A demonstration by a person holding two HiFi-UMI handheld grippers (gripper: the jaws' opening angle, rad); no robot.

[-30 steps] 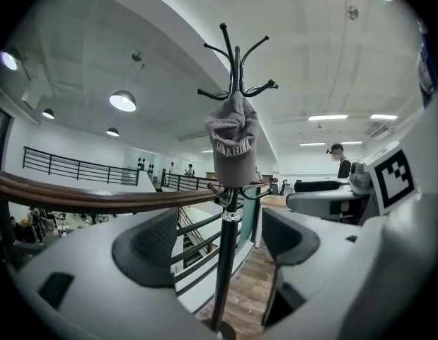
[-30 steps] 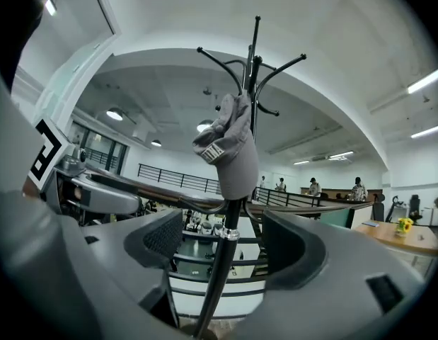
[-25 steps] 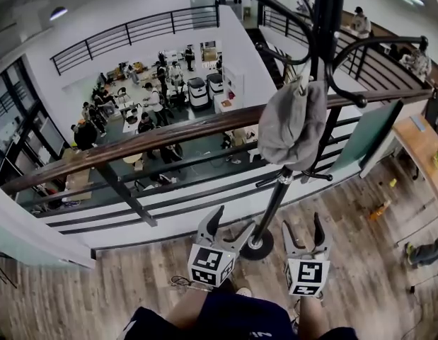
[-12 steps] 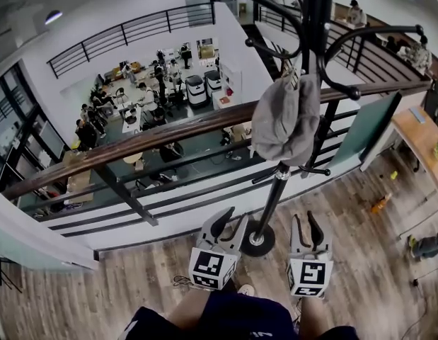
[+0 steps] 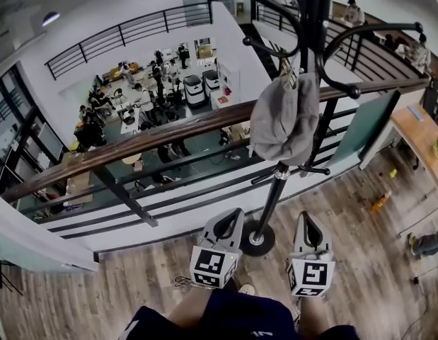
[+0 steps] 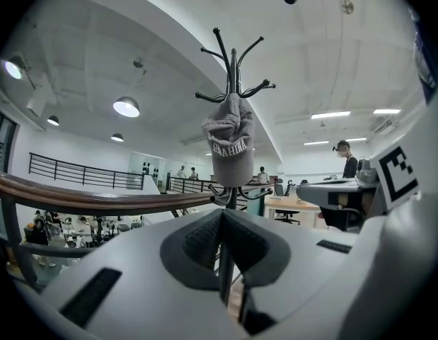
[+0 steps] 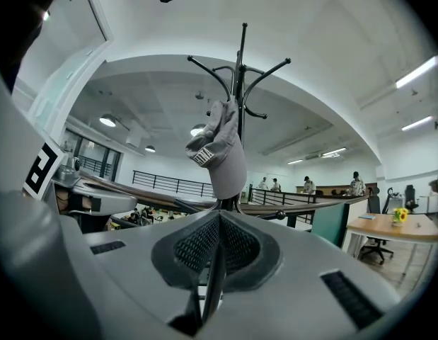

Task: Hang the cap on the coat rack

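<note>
Wood-plank flooring point(image 5: 360, 218) runs up to a balcony railing point(image 5: 134, 142) with a brown handrail. Beyond it, a lower floor with people at tables shows. Just this side of the railing stands a black coat rack point(image 5: 274, 193) on a round base. A grey cap point(image 5: 286, 115) hangs from one of its upper hooks, drooping against the pole, and nothing else touches it. Both grippers are held low and side by side above the person's legs, pointing level toward the rack and well apart from the cap. In the head view the left gripper point(image 5: 230, 219) sits just left of the rack's base and the right gripper point(image 5: 306, 222) just right of it. Each one's jaws have just been closing and now meet tip to tip, with nothing between them. In both gripper views the cap hangs above the joined jaws, pale lettering across it.
</note>
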